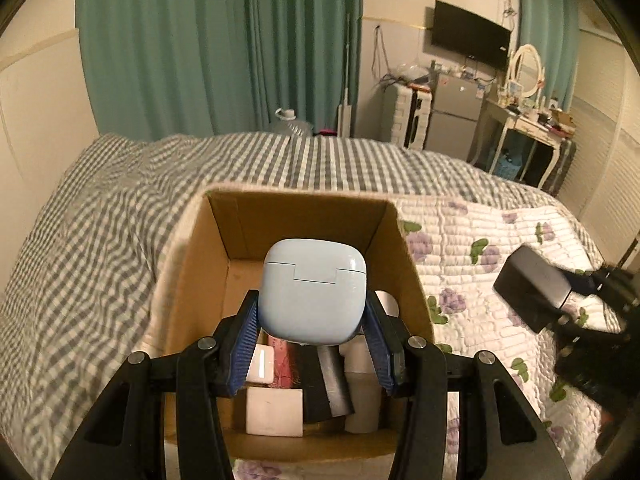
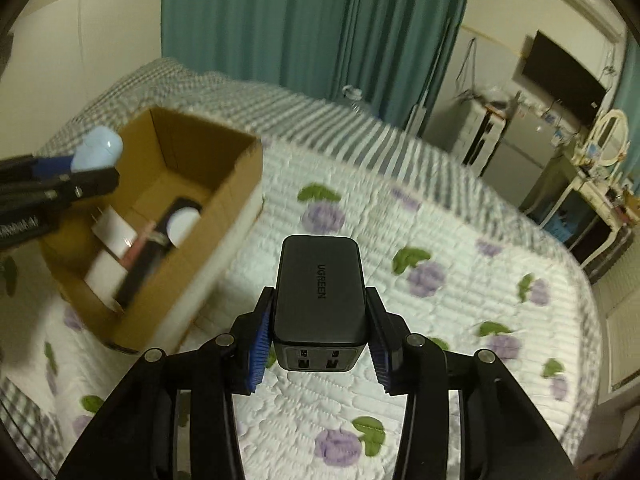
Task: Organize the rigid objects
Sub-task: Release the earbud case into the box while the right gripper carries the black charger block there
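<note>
My left gripper [image 1: 312, 308] is shut on a light blue earbud case [image 1: 314, 292] and holds it above the open cardboard box [image 1: 192, 264] on the bed. The box holds white adapters [image 1: 274, 412], a pink item [image 1: 282, 364], a black item [image 1: 328, 384] and a white cylinder [image 1: 362, 392]. My right gripper [image 2: 320, 312] is shut on a black UGREEN charger [image 2: 322, 288], held above the floral quilt to the right of the box [image 2: 224, 208]. The left gripper with the case [image 2: 98, 154] shows in the right wrist view. The charger [image 1: 532, 288] shows at the right of the left wrist view.
The bed has a grey checked cover [image 1: 100, 220] and a white quilt with purple flowers [image 2: 440, 280]. Teal curtains [image 1: 200, 48] hang behind. A fridge [image 1: 456, 116], a wall TV [image 1: 470, 34] and a dressing table with mirror [image 1: 528, 120] stand beyond the bed.
</note>
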### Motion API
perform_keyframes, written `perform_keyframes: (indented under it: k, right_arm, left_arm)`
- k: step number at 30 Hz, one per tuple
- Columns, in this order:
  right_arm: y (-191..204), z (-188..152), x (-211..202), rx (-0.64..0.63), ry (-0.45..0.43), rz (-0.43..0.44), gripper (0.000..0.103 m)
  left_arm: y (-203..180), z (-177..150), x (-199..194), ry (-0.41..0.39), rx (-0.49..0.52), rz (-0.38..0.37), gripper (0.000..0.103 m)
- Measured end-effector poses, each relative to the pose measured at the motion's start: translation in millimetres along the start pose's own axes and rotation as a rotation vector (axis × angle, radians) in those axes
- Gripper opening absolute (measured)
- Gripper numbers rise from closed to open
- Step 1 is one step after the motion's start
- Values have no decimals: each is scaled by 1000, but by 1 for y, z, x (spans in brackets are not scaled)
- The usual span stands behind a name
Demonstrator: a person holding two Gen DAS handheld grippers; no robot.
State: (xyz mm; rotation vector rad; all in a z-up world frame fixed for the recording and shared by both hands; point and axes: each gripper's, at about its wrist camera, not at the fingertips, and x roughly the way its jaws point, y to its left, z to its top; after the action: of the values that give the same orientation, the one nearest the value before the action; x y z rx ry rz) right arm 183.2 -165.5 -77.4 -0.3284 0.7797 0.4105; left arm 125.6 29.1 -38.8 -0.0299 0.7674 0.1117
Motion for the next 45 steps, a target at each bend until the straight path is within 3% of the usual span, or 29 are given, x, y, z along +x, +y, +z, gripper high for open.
perform_keyframes:
  k: [6, 11, 19, 26, 28, 33, 45]
  right_arm:
    - [23, 38, -48, -2, -80, -28, 43]
    - [51, 59, -63, 3, -124, -18, 43]
    - [81, 72, -38, 30, -130, 52, 43]
    - [86, 73, -7, 38, -98, 63, 43]
    - [84, 73, 1, 46, -91, 60, 43]
    - [80, 75, 12, 60, -83, 55, 43]
    - [87, 90, 24, 75, -74, 54, 43]
  left_arm:
    - [15, 11, -19, -33, 5, -46, 50]
    - [32, 18, -13, -31, 10, -63, 50]
    - [44, 13, 32, 38, 54, -90, 51]
    - [46, 6, 55, 58, 64, -120, 54]
    - [48, 7, 55, 52, 57, -112, 61]
    - [56, 15, 50, 41, 18, -112, 62]
    - [71, 20, 23, -82, 19, -52, 66]
